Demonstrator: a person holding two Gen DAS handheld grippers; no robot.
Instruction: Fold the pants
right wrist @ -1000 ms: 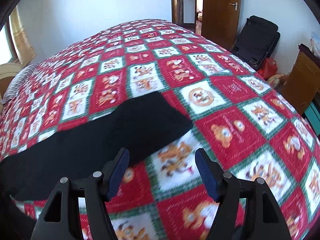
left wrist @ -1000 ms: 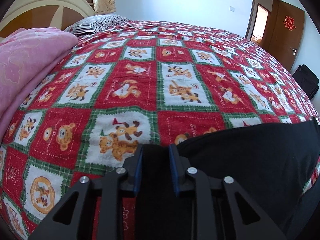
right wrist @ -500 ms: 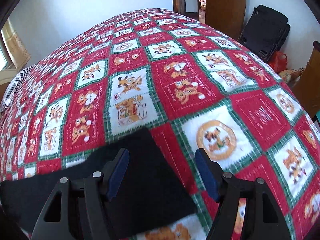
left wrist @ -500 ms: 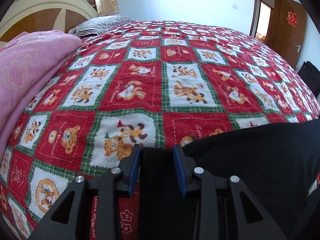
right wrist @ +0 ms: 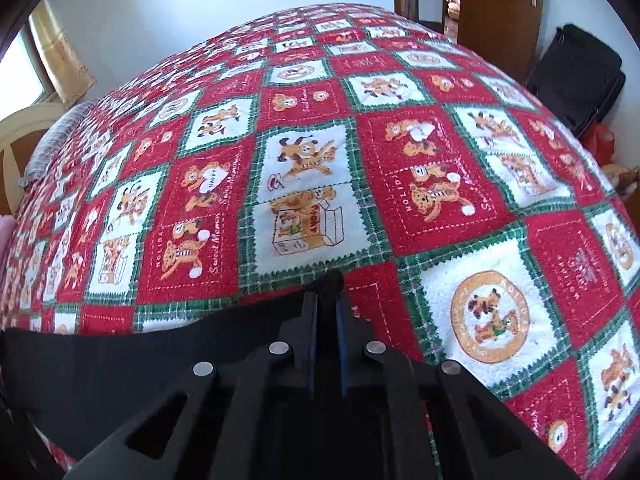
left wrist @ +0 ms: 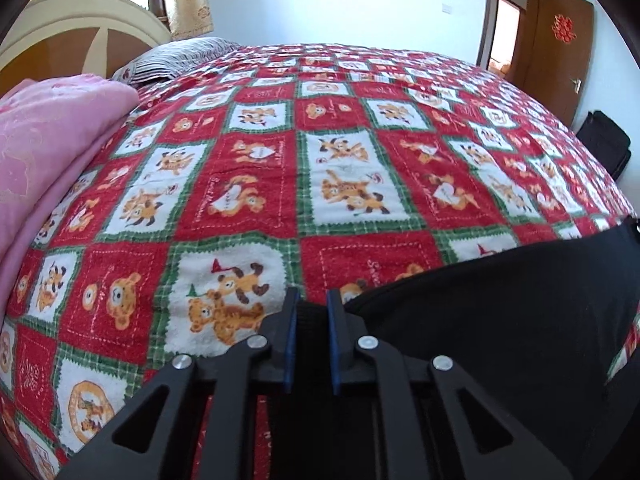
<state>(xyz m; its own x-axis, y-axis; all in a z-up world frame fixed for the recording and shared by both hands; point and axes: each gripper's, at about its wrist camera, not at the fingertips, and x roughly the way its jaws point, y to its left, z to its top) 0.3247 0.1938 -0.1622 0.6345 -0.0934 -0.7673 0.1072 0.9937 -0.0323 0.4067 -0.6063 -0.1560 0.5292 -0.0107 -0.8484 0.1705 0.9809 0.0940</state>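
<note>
Black pants [left wrist: 500, 312] lie on a bed with a red, green and white bear-print quilt [left wrist: 340, 140]. In the left wrist view they stretch from my left gripper [left wrist: 311, 308] off to the right. My left gripper is shut on one end of the pants. In the right wrist view the pants [right wrist: 140, 364] stretch left from my right gripper [right wrist: 327, 300], which is shut on the other end of the fabric. Both grippers sit low over the quilt [right wrist: 360, 160].
A pink folded blanket [left wrist: 48, 144] lies at the bed's left side, with a striped pillow [left wrist: 176, 60] and headboard [left wrist: 72, 28] behind. A wooden door [left wrist: 560, 48] and a black bag [right wrist: 576, 80] stand beyond the bed's far right edge.
My right gripper moved in over the pants' end and closed on it; it was open before. My left gripper kept its hold and shifted slightly.
</note>
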